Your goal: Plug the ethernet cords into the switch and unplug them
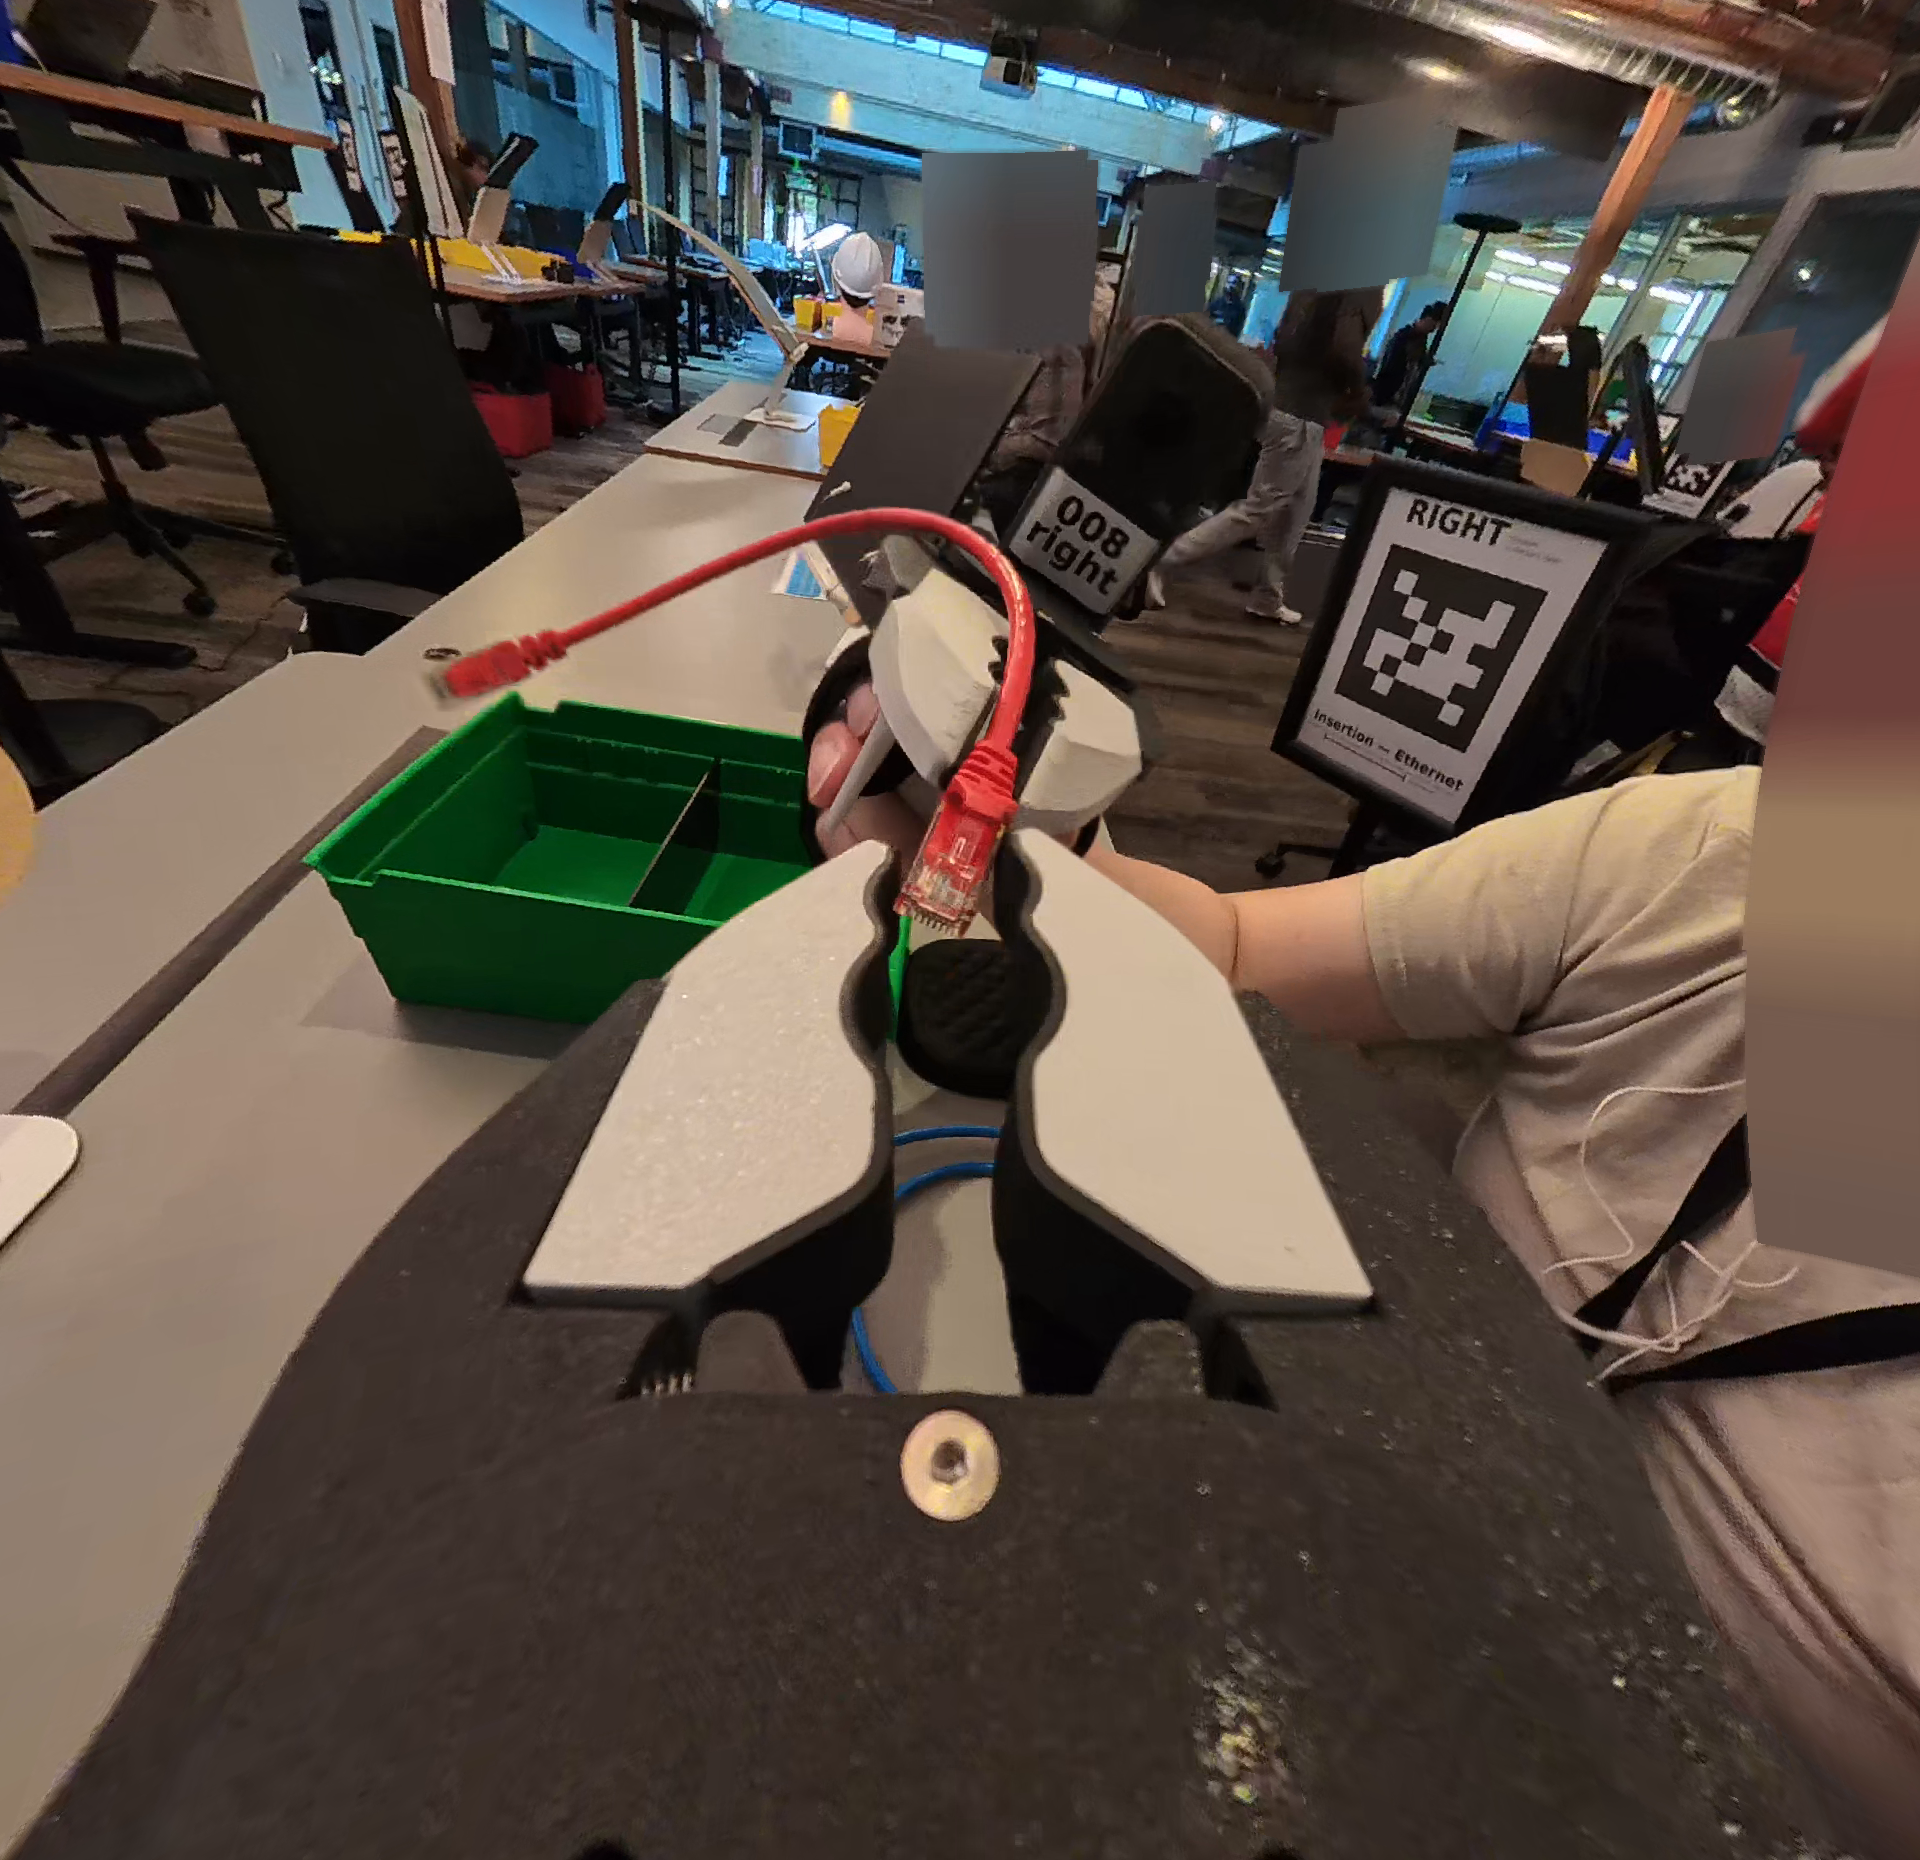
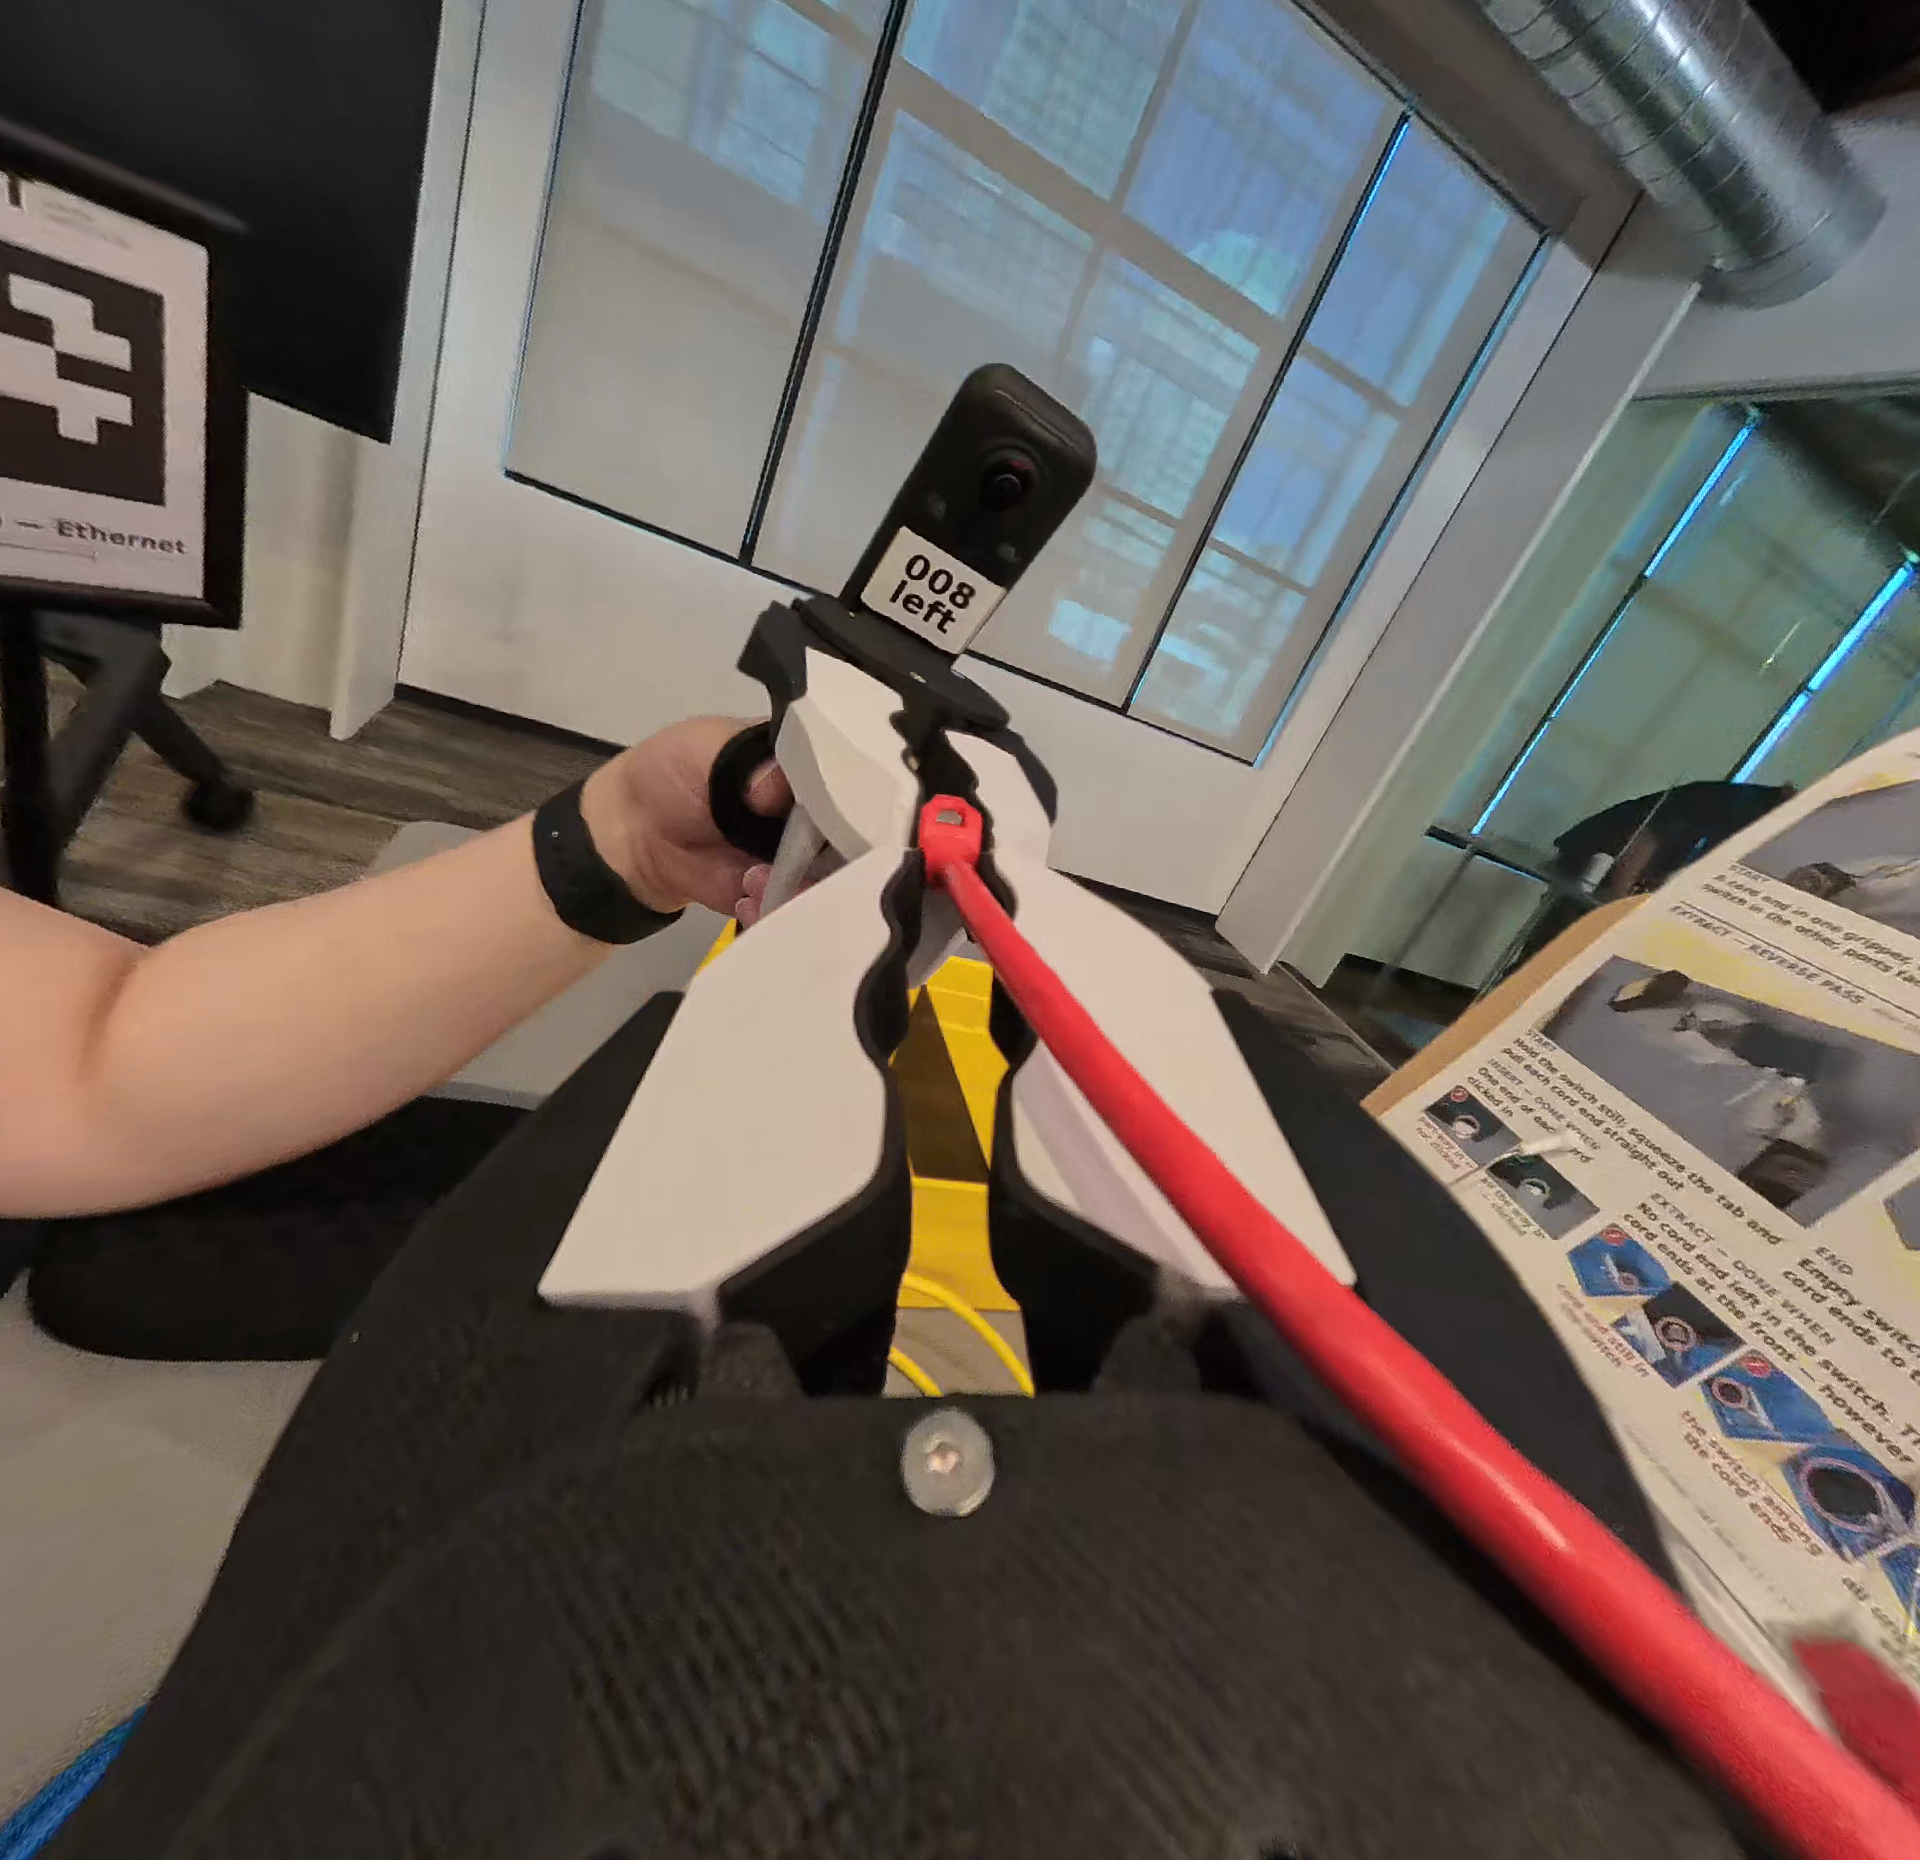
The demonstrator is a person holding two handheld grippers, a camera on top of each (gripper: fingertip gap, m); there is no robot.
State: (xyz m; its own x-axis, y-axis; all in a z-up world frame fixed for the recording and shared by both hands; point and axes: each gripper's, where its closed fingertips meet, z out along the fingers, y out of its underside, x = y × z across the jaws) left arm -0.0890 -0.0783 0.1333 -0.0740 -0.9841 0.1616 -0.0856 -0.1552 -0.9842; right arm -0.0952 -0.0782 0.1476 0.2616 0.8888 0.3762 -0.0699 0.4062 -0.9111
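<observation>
A short red ethernet cord [image 1: 1013,647] hangs in the air between my two grippers, which face each other. In the left wrist view my left gripper [image 1: 954,860] has its tips closed around the cord's clear-tipped plug [image 1: 951,854]. My right gripper [image 1: 1008,719] is just behind it, and the cord arcs over it. The cord's other plug [image 1: 488,662] sticks out free to the left. In the right wrist view my right gripper [image 2: 948,870] is shut on the red boot [image 2: 951,823], and the cord [image 2: 1299,1280] trails back to the lower right. The left gripper [image 2: 914,771] is opposite. No switch is in view.
A green divided bin [image 1: 520,875] stands on the grey table [image 1: 208,1239]. A blue cord [image 1: 935,1150] lies under my left gripper. A yellow bin [image 2: 951,1072] and a yellow cord [image 2: 925,1311] lie under my right gripper. An instruction sheet [image 2: 1714,1187] stands at the right, and a marker sign [image 1: 1434,657] beyond. Left and right tips are no more than a few centimetres apart.
</observation>
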